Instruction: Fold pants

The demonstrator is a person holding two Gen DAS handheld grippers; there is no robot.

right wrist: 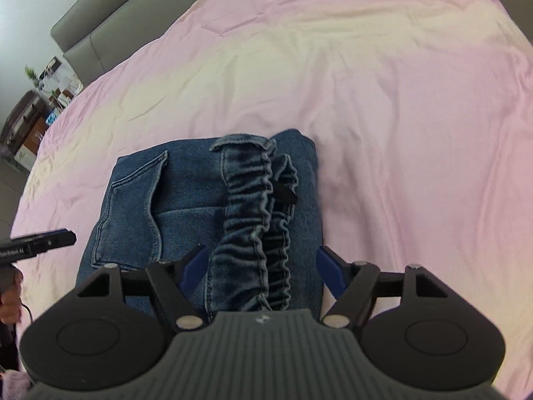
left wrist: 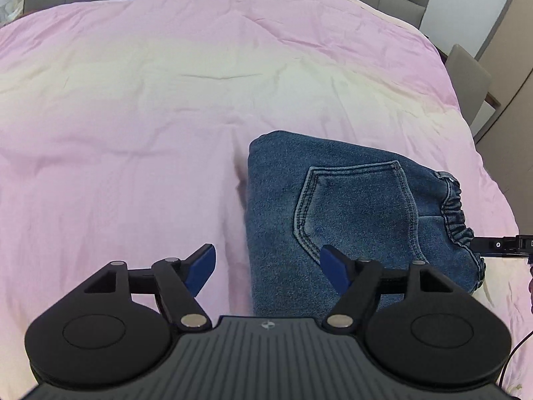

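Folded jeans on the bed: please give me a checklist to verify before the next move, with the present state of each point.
1. Jeans folded into a compact bundle: ok, back pocket faces up.
2. Left gripper released: ok, jaws open, no cloth pinched.
3. Right gripper released: ok, jaws open; the waistband lies between them, pads not pressing.
4. Waistband lying flat: not ok, the elastic edge stands bunched on top.
5. Bundle resting fully on the pink cover: ok.
6. Lower layers aligned: cannot tell, hidden under the top fold.
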